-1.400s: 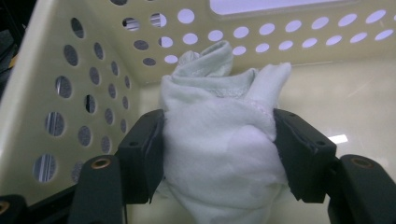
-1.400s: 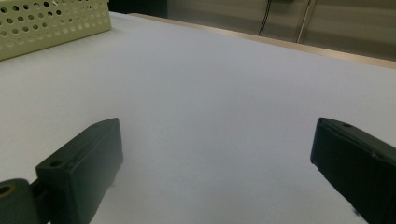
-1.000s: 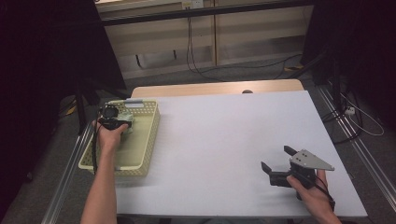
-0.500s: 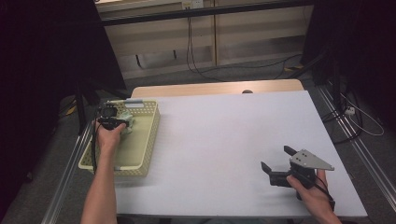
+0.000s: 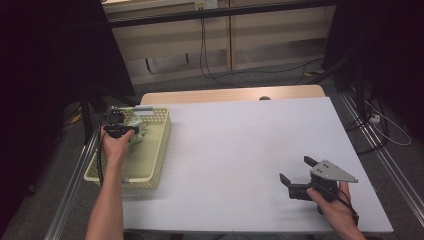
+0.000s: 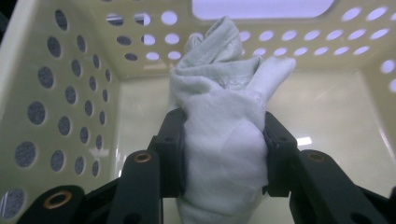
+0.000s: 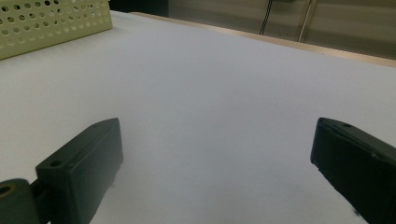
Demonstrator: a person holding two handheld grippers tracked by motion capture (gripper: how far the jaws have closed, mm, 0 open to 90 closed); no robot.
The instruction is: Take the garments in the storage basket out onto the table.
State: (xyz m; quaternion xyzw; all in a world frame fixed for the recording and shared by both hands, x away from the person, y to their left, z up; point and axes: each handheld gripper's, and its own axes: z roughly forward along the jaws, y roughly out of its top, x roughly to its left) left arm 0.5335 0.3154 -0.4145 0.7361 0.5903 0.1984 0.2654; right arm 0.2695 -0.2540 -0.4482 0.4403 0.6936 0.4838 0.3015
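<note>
The white surface (image 5: pixel 240 150) carries a perforated yellow basket (image 5: pixel 155 160) at its left. In the basket's far end lies a bunched pale cloth (image 6: pixel 219 140) — the left gripper (image 5: pixel 122 131) has just been closing, fingers clamped on it. Near right, the right gripper (image 5: pixel 295 182) rests — fingers apart.

White table (image 5: pixel 240 145), cables (image 5: pixel 210 60) on floor behind.

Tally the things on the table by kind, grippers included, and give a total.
Perforated yellow basket: 1
Pale green cloth, bunched inside the basket and clamped by the left gripper: 1
Handheld grippers, the left one plus the right gripper with jaws apart over the white tabletop: 2
Total: 4
</note>
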